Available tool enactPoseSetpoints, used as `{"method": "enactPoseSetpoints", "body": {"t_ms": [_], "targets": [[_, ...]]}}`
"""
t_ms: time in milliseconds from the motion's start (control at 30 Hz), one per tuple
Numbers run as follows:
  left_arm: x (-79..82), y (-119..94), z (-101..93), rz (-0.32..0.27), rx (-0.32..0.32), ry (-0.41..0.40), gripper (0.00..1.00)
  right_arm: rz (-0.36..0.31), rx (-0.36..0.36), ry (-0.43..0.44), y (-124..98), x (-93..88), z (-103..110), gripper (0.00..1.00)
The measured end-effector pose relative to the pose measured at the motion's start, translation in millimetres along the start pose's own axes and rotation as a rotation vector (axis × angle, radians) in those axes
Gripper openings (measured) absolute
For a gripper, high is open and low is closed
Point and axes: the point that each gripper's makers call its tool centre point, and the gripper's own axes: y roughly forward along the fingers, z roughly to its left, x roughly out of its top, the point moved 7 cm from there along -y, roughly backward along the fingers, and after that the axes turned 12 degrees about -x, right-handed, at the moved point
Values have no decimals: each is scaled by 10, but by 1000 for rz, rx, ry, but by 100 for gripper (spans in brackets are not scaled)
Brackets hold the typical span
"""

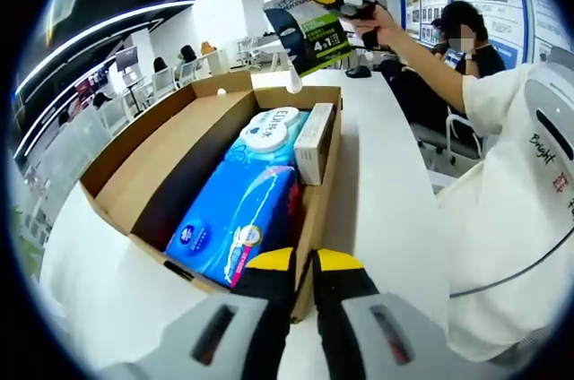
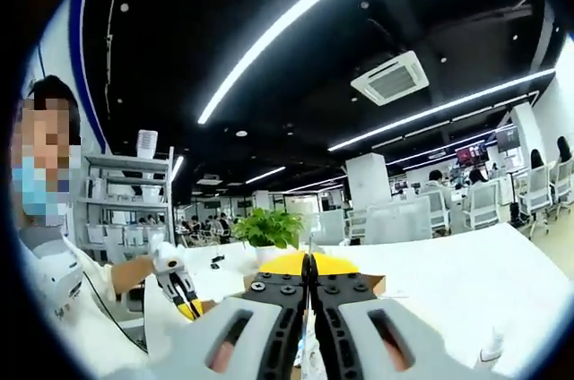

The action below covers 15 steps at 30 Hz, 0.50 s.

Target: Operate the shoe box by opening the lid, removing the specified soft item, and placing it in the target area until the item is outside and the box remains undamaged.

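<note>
A brown cardboard shoe box [image 1: 179,160] on the white bench [image 1: 386,174] holds a bright blue plastic pack [image 1: 235,214] with white swirls. At upper centre hangs a dark green and white pouch [image 1: 309,30]. The tongs [image 1: 305,261] carry yellow tips on black.

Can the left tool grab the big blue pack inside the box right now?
Probably yes: the brown cardboard shoe box is open, and the blue plastic tissue pack lies uncovered just beyond the left tool, whose jaws are shut.

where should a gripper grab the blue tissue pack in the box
Take the blue tissue pack from above, across its width near the middle. It lies flat in the open box, so only its top is free. The white carton crowds one long side.
</note>
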Motion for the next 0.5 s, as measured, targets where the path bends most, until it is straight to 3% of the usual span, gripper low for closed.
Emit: {"method": "enactPoseSetpoints", "body": {"t_ms": [167, 500], "targets": [[2, 2, 0, 2, -1, -1, 7, -30, -40, 27, -95, 30, -127, 0], [0, 0, 2, -11, 1, -5, 7, -83, -74, -38, -157, 55, -187, 0]]}}
